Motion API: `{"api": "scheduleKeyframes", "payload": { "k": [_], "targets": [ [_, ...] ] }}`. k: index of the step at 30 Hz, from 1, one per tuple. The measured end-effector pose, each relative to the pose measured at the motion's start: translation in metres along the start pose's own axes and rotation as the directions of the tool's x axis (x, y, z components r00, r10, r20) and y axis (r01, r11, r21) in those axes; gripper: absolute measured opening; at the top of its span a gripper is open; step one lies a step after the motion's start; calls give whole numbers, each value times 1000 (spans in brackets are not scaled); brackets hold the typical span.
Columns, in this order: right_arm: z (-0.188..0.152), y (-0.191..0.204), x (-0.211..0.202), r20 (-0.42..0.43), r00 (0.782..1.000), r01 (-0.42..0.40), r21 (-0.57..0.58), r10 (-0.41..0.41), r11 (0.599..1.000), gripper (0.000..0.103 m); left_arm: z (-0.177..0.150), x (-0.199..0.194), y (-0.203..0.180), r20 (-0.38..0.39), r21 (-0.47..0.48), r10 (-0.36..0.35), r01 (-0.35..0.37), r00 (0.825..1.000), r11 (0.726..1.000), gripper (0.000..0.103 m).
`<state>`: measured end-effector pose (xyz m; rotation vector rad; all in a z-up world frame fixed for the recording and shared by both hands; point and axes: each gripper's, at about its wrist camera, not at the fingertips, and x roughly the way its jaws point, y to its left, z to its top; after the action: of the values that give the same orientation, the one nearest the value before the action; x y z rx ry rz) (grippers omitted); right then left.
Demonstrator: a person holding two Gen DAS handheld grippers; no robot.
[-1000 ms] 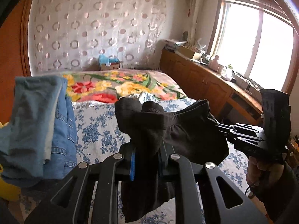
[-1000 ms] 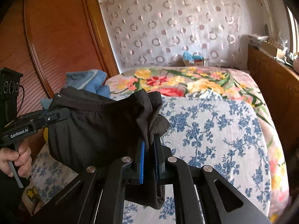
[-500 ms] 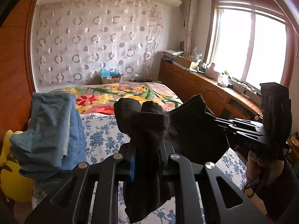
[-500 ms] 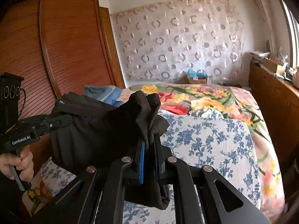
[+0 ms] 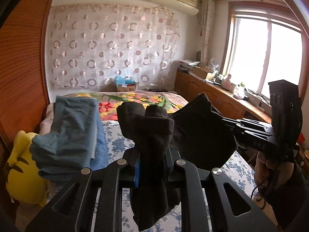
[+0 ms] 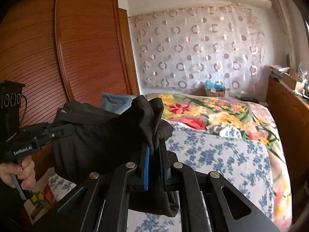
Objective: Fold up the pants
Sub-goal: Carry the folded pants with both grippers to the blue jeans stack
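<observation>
Black pants (image 5: 200,135) hang stretched in the air between my two grippers, above the bed. My left gripper (image 5: 152,154) is shut on a bunched wad of the dark cloth, which spills over its fingers and hangs below. In the right wrist view my right gripper (image 6: 154,150) is shut on the other end of the black pants (image 6: 92,135). Each view shows the other gripper from the side: the right one (image 5: 231,125) and the left one (image 6: 54,131), each gripped by a hand.
A bed with a blue floral sheet (image 6: 222,154) and a bright flowered blanket (image 6: 212,114) lies below. Folded blue jeans (image 5: 73,131) are stacked at its left, beside a yellow plush toy (image 5: 21,170). A wooden wardrobe (image 6: 58,58) stands left, a long sideboard (image 5: 222,100) right.
Both grippers have risen and tilted up with the pants still held; the bed has sunk lower in both views and more of the wall and ceiling shows.
</observation>
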<state>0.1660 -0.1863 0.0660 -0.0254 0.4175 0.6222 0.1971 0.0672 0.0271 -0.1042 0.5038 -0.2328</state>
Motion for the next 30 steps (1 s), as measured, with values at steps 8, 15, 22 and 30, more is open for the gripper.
{"api": "scheduleKeyframes", "payload": {
  "k": [8, 15, 22, 30],
  "targets": [
    [21, -6, 37, 8, 999, -49, -49, 49, 998, 8, 2, 0, 35, 14, -33, 60, -59, 998, 998, 18],
    [38, -17, 72, 12, 997, -72, -92, 73, 993, 8, 14, 10, 57, 27, -46, 96, -94, 995, 994, 18],
    [58, -27, 107, 19, 996, -81, -142, 84, 987, 8, 27, 26, 76, 43, -85, 129, -125, 991, 989, 18],
    [77, -28, 150, 24, 992, -119, -208, 126, 971, 8, 31, 43, 88, 43, -120, 168, -162, 985, 979, 18]
  ]
}}
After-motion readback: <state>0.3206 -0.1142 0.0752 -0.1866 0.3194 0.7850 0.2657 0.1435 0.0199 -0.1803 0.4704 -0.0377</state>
